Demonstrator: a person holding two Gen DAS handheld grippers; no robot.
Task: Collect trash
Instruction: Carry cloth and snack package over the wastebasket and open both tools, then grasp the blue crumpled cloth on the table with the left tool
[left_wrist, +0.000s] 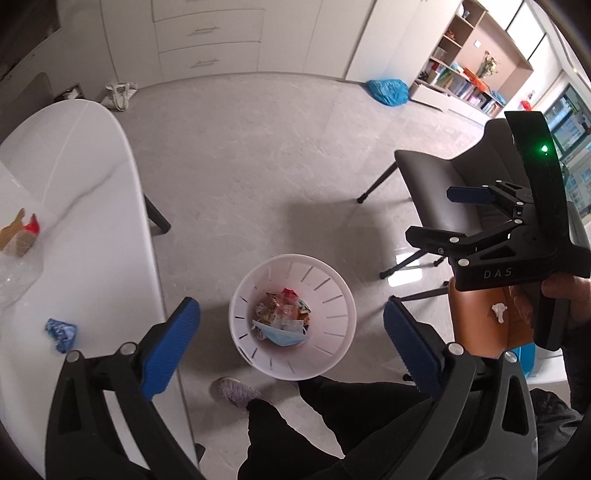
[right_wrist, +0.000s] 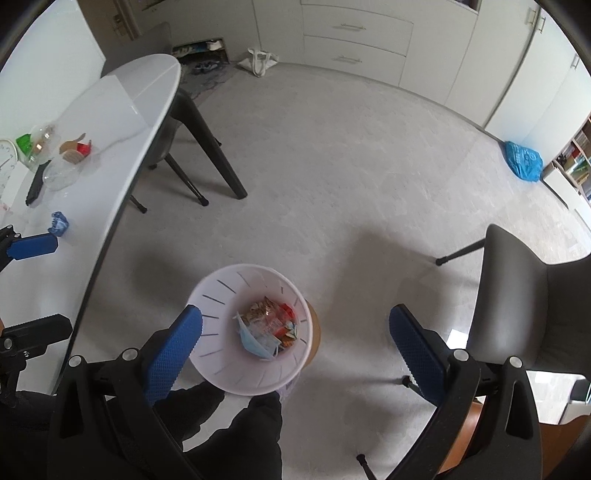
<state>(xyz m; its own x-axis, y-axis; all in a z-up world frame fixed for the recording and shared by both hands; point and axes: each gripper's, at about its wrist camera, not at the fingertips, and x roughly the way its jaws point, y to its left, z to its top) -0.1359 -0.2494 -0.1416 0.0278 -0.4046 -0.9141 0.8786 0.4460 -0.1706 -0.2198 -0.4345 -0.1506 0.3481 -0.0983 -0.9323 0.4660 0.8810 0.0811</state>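
I am hovering both my left gripper (left_wrist: 291, 347) and right gripper (right_wrist: 295, 347), jaws wide and empty, over the white bin (left_wrist: 334, 354) holding wrappers and a mask; a crumpled blue wrapper (left_wrist: 61, 334) is lying on the table (left_wrist: 92, 192).

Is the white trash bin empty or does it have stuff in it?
It has stuff: wrappers and a blue mask cover the bin's bottom.
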